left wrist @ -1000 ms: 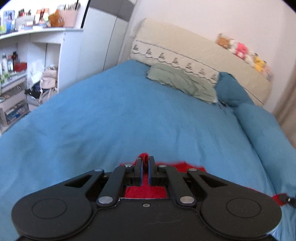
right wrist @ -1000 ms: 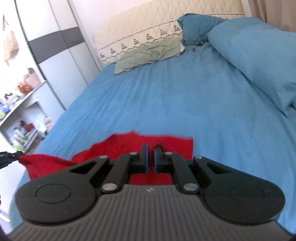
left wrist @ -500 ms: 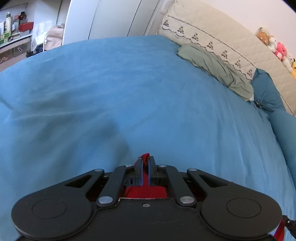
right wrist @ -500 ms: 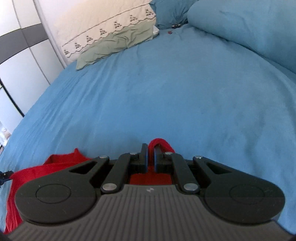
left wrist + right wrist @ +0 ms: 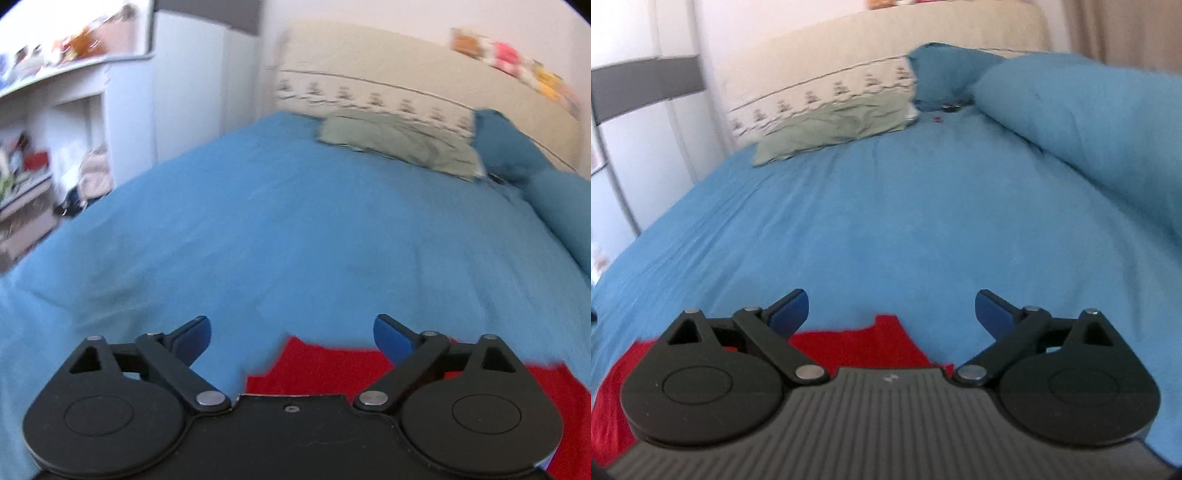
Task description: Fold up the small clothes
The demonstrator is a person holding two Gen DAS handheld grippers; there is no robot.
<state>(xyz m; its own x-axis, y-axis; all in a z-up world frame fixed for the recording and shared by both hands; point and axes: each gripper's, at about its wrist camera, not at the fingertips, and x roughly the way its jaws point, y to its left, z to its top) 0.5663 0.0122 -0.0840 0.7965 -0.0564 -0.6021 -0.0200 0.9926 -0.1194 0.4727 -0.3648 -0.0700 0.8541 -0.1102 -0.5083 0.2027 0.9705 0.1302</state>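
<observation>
While your left claw [image 5: 291, 334] gaped wide, the red garment [image 5: 332, 365] lay loose on the bed [image 5: 295, 221]. Your right claw [image 5: 890, 310] gaped too, holding nothing.

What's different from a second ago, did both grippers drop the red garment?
Yes. Both the left gripper and right gripper opened their jaws wide and released the red garment, which now lies on the blue bedspread. The green pillow by the headboard stayed where it was.

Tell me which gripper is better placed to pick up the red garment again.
Probably the right gripper: a corner of the red garment points up between its open jaws. The left gripper is open too, with cloth mostly toward one side.
</observation>
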